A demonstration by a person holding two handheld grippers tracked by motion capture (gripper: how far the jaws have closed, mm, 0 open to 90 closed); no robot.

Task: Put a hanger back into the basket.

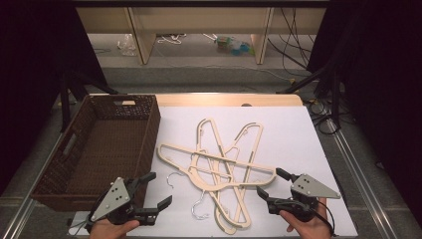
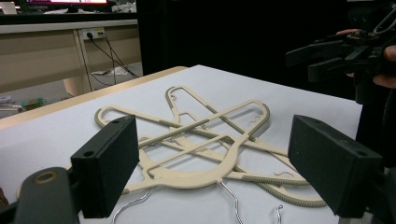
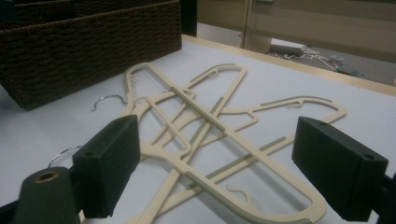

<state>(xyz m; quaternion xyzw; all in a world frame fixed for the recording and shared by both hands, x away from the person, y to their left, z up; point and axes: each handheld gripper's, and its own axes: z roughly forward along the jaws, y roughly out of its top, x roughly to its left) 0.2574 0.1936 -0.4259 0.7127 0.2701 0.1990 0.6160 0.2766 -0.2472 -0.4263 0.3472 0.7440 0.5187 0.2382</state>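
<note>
Flanking hanger pile (image 1: 219,164): left gripper (image 1: 153,190), right gripper (image 1: 272,185), jaws apart, empty; basket (image 1: 149,134) borders left.

cream hangers (image 1: 219,164), crisscrossed, flat on table

Bright even overhead light, dark surroundings, soft shadows, mild blur

Basket (image 1: 149,129) left of hangers (image 1: 219,169)
</note>
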